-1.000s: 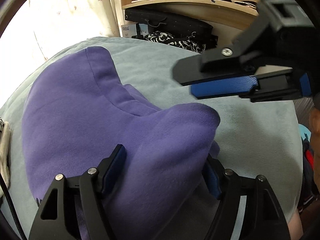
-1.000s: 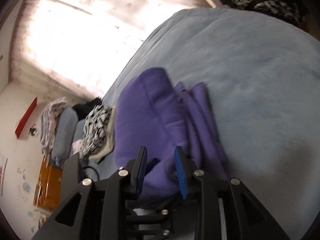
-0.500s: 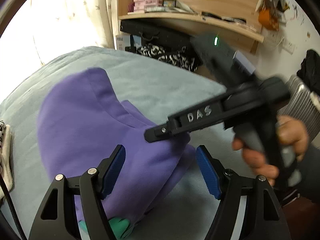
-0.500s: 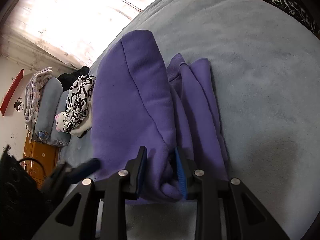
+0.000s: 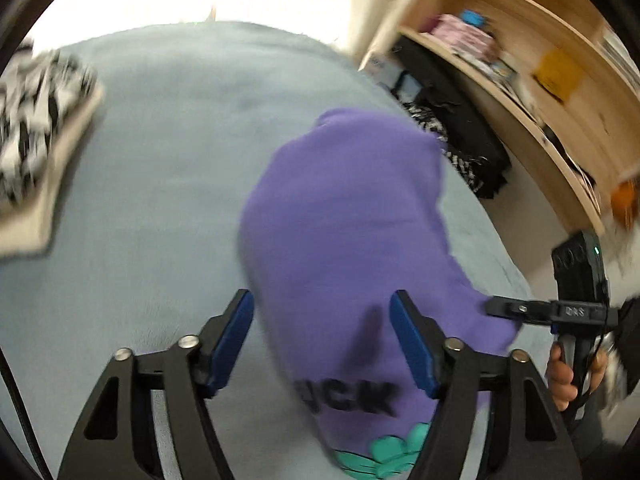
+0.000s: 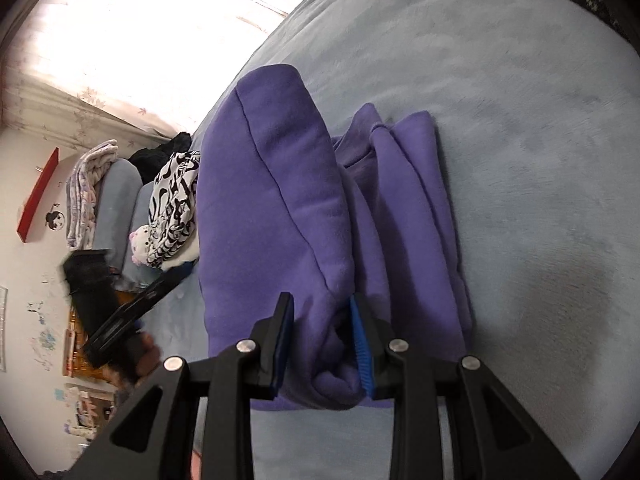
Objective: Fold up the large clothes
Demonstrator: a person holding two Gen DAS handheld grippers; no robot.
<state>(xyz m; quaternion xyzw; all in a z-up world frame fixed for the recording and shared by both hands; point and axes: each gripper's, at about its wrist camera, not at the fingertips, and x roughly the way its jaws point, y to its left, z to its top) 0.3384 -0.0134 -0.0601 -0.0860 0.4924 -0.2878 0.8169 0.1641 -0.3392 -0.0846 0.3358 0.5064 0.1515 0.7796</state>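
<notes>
Purple fleece sweatshirt (image 6: 276, 200), thick, soft and folded into a bulky bundle on the grey-blue plush bed cover (image 6: 520, 120), is pinched at its near edge by the right gripper (image 6: 322, 344), while the left gripper (image 5: 322, 340) is spread wide and empty above it; the folded layers are best kept aligned and laid down smoothly.

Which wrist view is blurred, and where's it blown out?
Left wrist view: motion blur on the hoodie, shelf and patterned cloth, window overexposed at top. Right wrist view: mostly sharp, curtain blown out, dark shadow on the bed.
</notes>
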